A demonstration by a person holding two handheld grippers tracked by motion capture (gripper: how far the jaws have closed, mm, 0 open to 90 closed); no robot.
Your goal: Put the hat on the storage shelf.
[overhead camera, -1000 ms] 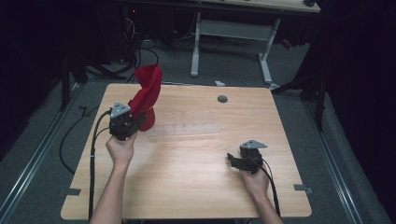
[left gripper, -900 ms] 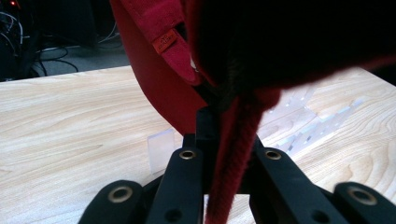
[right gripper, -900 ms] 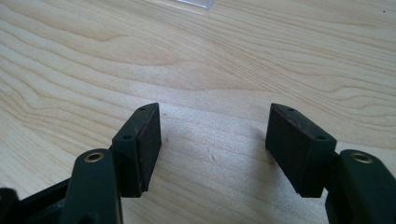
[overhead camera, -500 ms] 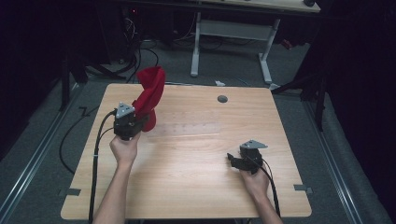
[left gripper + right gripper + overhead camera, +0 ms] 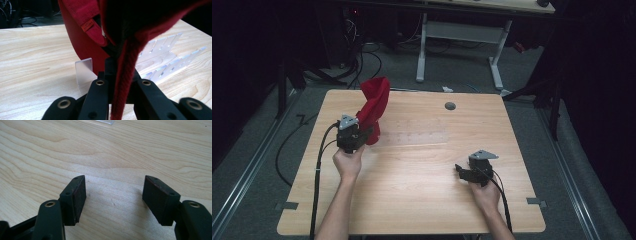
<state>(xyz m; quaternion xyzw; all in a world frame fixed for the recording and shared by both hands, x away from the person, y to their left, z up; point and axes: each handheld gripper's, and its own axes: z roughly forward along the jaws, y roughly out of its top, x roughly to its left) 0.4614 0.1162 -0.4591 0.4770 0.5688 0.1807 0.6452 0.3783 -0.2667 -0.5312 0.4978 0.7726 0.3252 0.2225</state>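
My left tongs (image 5: pixel 362 134) sit at about 9 o'clock on the worktop (image 5: pixel 422 200), raised off the wood, jaws clamped tight on a red cloth (image 5: pixel 374 105). In the left gripper view the cloth's dark red edge (image 5: pixel 125 82) runs straight down between my closed jaws, and a folded hem with a small orange tag (image 5: pixel 88 25) hangs above them. The cloth stands up from the tongs toward 11 o'clock, its top near the worktop's far edge.

Just beyond the cloth, at centre, a clear slotted acrylic rack (image 5: pixel 419 136) lies on the wood; its upright plates (image 5: pixel 165 45) and one small clear tab (image 5: pixel 84 70) show past the jaws. Whether the cloth touches the rack, I cannot tell.

At 12 o'clock, a round grey grommet (image 5: pixel 450 106) sits in the worktop.

My right tongs (image 5: pixel 459 170) rest at about 4 o'clock, well apart from the cloth, pointing toward 9 o'clock. Jaws wide, nothing between them; bare wood grain (image 5: pixel 115 202) shows in the gap. A black cable (image 5: pixel 502 200) trails back along my right hand (image 5: pixel 484 192).
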